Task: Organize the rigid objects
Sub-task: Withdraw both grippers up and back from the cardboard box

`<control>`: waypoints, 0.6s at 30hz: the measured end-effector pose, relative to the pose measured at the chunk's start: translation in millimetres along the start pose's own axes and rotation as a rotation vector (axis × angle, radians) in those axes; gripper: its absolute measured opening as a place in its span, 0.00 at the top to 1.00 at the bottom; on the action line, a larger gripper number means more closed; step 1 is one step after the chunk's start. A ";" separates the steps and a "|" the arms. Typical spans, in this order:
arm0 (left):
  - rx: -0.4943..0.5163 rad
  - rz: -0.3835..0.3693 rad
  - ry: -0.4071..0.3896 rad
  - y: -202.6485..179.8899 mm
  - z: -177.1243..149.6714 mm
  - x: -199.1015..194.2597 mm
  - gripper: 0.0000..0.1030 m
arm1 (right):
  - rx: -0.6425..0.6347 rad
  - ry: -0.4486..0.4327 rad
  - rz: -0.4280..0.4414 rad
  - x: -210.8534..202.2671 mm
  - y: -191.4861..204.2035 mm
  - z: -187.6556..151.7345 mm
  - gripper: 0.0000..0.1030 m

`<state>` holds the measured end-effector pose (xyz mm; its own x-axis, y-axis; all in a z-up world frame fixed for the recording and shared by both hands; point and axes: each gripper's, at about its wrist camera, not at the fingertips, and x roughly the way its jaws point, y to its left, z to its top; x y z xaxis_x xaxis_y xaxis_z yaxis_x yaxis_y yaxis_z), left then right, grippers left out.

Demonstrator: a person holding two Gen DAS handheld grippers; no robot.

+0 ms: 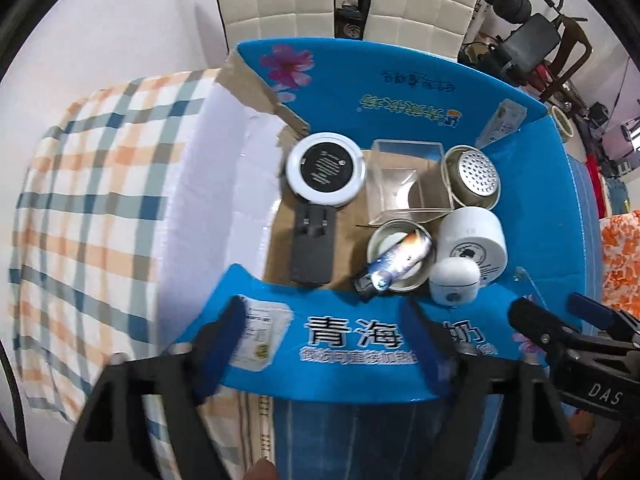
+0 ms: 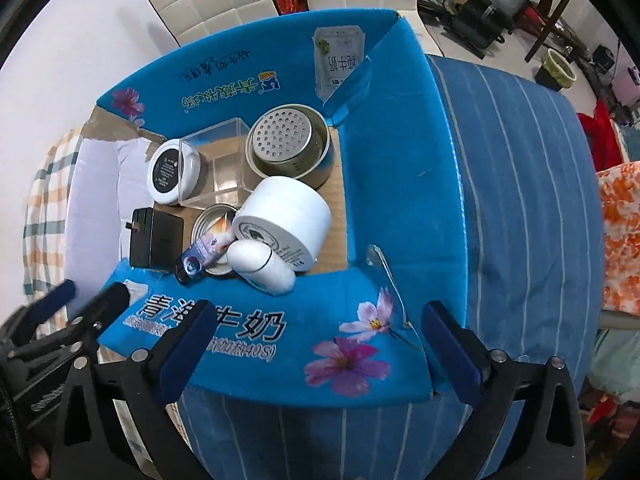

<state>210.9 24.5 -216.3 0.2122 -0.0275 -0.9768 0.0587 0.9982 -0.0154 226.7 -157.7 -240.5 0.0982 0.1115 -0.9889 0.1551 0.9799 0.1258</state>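
Both grippers hang spread wide and empty above the near flap of the blue milk carton (image 1: 360, 344): the left gripper (image 1: 328, 344) and the right gripper (image 2: 320, 344). Only the left wrist view shows the checked cloth (image 1: 92, 208) broadly; only the right shows the striped blue cover (image 2: 520, 200). Inside the carton lie a round white tin (image 1: 326, 168), a black charger (image 1: 312, 252), a clear plastic box (image 1: 408, 184), a perforated metal strainer (image 2: 288, 140), a white jar (image 2: 288, 220) and a small tube (image 1: 396, 268) resting on an open can (image 1: 390, 240).
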 end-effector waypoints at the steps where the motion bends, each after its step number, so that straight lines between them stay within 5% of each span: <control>1: -0.001 0.005 -0.002 -0.2 2.4 -1.3 0.05 | 0.003 -0.001 -0.002 -6.3 -4.3 -2.9 0.00; 9: -0.004 0.026 -0.045 8.6 6.1 -31.8 0.04 | 0.022 -0.049 0.005 -45.3 -4.4 -13.7 0.00; 18: 0.020 0.060 -0.128 1.3 -8.3 -117.2 0.04 | 0.029 -0.124 0.053 -135.7 -8.0 -44.5 0.00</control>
<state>178.0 29.5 -103.6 0.3388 0.0241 -0.9405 0.0612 0.9970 0.0476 168.3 -173.3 -110.8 0.2277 0.1402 -0.9636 0.1750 0.9676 0.1821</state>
